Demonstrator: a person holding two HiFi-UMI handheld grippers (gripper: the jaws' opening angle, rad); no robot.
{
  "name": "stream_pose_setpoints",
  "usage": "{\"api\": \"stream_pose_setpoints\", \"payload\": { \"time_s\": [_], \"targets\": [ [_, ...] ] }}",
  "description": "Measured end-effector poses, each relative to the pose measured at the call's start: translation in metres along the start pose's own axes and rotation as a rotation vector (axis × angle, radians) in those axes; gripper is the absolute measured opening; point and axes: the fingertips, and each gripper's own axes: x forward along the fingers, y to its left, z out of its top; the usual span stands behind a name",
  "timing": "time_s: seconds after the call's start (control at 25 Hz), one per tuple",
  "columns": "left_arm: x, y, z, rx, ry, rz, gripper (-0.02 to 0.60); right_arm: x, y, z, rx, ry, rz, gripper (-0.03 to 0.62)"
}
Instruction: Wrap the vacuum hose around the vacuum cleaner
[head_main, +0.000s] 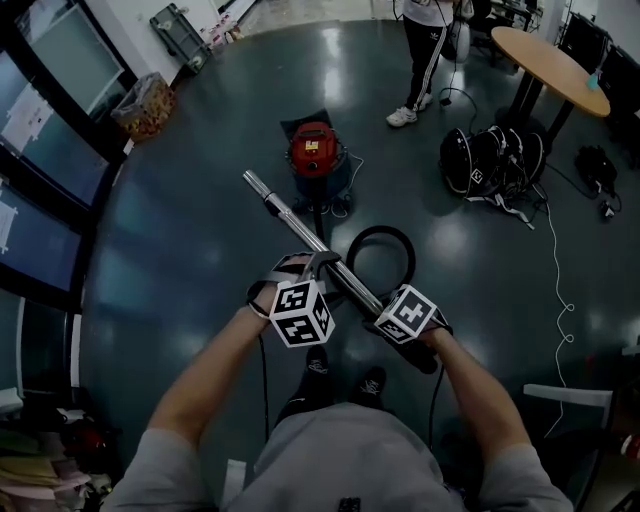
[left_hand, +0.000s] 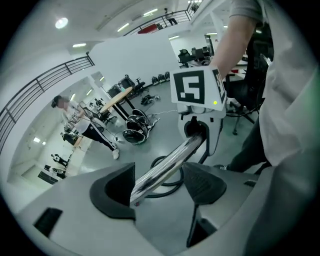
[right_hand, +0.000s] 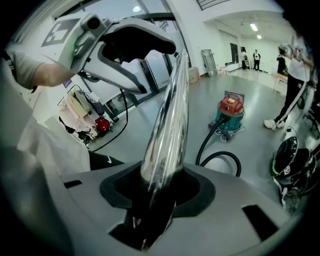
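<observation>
Holding both arms out ahead of me, left forearm (head_main: 205, 385) and right forearm (head_main: 480, 390) bare and angling inward, so hands are sitting close together. Carrying left gripper (head_main: 305, 262) and right gripper (head_main: 370, 300) side by side, both pointing down and away from me, marker cubes facing up. Right gripper's jaws clamping metal tube (head_main: 300, 225), pads pressing on both sides. Left gripper's jaws standing apart around same tube: one pad touching it, other pad showing gap.
</observation>
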Motion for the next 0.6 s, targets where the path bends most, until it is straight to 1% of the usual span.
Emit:
{"api": "stream_pose_setpoints", "payload": {
  "time_s": [0.12,0.28,0.4,0.6],
  "targets": [
    [0.011,0.001,-0.017,0.052,0.053,-0.039,0.295,0.005,0.001,-0.003,-0.062,0.073,-0.001,0.167],
    [0.03,0.001,-0.033,0.123,0.068,-0.103,0.295,0.008,-0.008,-0.006,-0.128,0.158,-0.015,0.161],
    [0.043,0.002,-0.043,0.148,0.065,-0.166,0.295,0.007,-0.016,-0.001,-0.135,0.184,-0.03,0.155],
    [0.056,0.015,-0.067,0.223,0.079,-0.242,0.295,0.006,-0.031,0.019,-0.12,0.232,-0.041,0.15]
  ]
}}
